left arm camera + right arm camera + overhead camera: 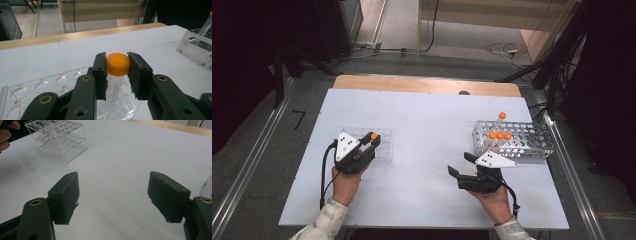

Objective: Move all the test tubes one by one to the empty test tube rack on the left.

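Observation:
My left gripper (117, 68) is shut on an orange-capped clear tube (117, 65), its pads pressed against the cap and the upper body. The tube stands upright over the clear plastic rack (37, 86), whose holes carry red labels. From above, the left gripper (373, 140) sits at the near right part of that clear rack (384, 135), orange cap (374, 135) between the jaws. My right gripper (461, 165) rests open over bare table, left of the metal rack (532, 137). Its jaws (113, 195) stand wide with nothing between them.
The metal rack holds several orange-capped tubes (499, 135), one standing taller (502, 115). A corner of that rack (197, 47) shows in the left gripper view. The clear rack (60, 140) lies far left in the right gripper view. The white table top (427, 120) ends in a wooden strip at the back.

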A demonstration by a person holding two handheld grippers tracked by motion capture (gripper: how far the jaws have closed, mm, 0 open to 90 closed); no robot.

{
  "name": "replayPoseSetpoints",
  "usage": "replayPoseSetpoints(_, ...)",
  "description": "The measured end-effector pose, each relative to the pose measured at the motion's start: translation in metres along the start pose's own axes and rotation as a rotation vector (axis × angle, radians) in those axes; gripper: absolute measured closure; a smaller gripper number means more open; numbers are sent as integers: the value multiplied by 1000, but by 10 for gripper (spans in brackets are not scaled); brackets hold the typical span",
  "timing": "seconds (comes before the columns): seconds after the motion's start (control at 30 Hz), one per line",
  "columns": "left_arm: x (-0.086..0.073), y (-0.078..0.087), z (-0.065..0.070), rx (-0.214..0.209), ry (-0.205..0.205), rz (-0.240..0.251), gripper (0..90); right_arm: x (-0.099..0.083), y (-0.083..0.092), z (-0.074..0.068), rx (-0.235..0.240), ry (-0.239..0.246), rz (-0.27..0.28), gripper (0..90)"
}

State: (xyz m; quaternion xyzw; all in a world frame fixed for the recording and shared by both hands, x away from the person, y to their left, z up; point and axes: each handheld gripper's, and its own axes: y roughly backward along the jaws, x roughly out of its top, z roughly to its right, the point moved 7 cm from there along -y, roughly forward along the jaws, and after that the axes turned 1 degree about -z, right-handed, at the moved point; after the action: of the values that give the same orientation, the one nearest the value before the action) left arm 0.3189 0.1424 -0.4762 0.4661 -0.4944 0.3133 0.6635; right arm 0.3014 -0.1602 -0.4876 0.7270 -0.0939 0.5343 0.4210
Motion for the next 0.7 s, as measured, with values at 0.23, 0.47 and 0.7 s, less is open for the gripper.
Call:
replayPoseSetpoints(0.23, -2, -1, 0, -21, 20, -10, 644, -1, -1, 0, 1, -2, -4, 239)
replayPoseSetpoints(0.47, 1, 2, -2, -33, 47, 9, 535, -1, -1, 0, 1, -6, -3, 239)
replayPoseSetpoints(0.7, 5, 9, -2, -25, 80, 27, 297, 0, 1, 1, -4, -7, 3, 240)
